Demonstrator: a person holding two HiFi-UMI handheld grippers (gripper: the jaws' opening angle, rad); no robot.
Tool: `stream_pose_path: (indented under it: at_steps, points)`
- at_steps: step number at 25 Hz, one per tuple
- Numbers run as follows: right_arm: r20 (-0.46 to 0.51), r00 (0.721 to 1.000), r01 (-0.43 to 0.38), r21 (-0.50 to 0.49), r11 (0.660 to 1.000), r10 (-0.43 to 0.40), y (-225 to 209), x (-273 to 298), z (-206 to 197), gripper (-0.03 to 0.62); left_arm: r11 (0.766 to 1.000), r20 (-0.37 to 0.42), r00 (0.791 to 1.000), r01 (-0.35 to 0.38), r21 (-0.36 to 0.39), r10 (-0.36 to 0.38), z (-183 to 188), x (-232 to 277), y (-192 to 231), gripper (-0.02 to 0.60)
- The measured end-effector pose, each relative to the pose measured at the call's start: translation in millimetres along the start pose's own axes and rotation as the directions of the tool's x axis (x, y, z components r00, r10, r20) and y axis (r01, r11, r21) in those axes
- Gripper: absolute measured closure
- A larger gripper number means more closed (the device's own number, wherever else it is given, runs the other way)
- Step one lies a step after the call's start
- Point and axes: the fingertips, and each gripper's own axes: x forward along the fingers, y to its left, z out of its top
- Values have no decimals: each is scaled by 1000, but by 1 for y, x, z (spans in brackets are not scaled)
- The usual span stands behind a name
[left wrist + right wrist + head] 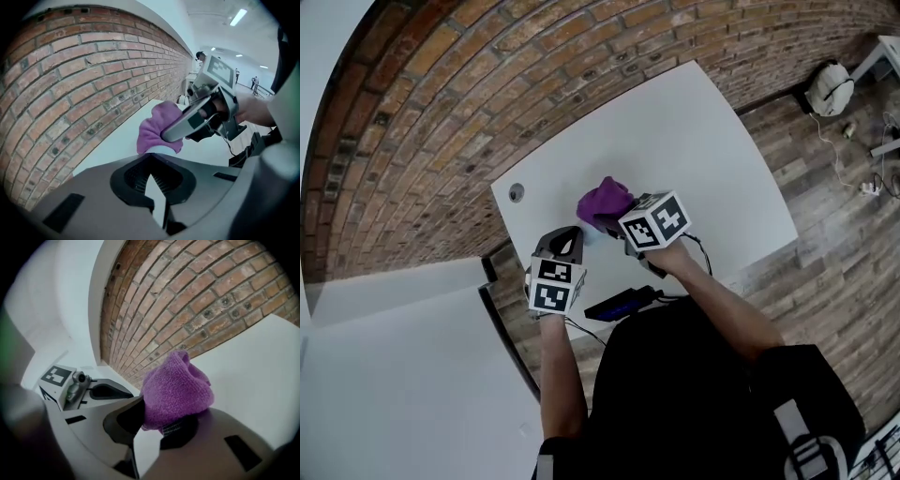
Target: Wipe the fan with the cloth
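The right gripper [157,425] has its jaws clamped on a bunched purple cloth [176,387], which bulges out past them over the middle of the white bench [703,141]. The left gripper [149,160] is just near and left of it, its jaws closed together with nothing between them. A small pale blue thing [159,149] shows just under the cloth, too hidden to identify. A brick wall [441,103] runs along the bench's far left side.

Black top [694,403] is worn, sleeves [551,452] short, grey left gripper [566,242] and right gripper [614,232] are capped by white cubes [654,220] printed with black square markers, thin black cable [581,330] is attached.
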Motion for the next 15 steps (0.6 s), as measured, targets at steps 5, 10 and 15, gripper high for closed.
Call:
stream_pose_path:
  at_steps: [5, 10, 15]
  points:
    - [-135, 989, 75, 114, 991, -59, -55, 18, -65, 525, 1000, -6, 1000, -19, 22, 20, -1, 0, 0, 580]
    - [18, 1000, 9, 221, 975, -13, -53, -13, -35, 526, 999, -8, 1000, -25, 35, 26, 0, 0, 0, 580]
    - [104, 986, -140, 98, 985, 130, 13, -26, 15, 525, 998, -11, 999, -37, 46, 38, 0, 0, 0, 580]
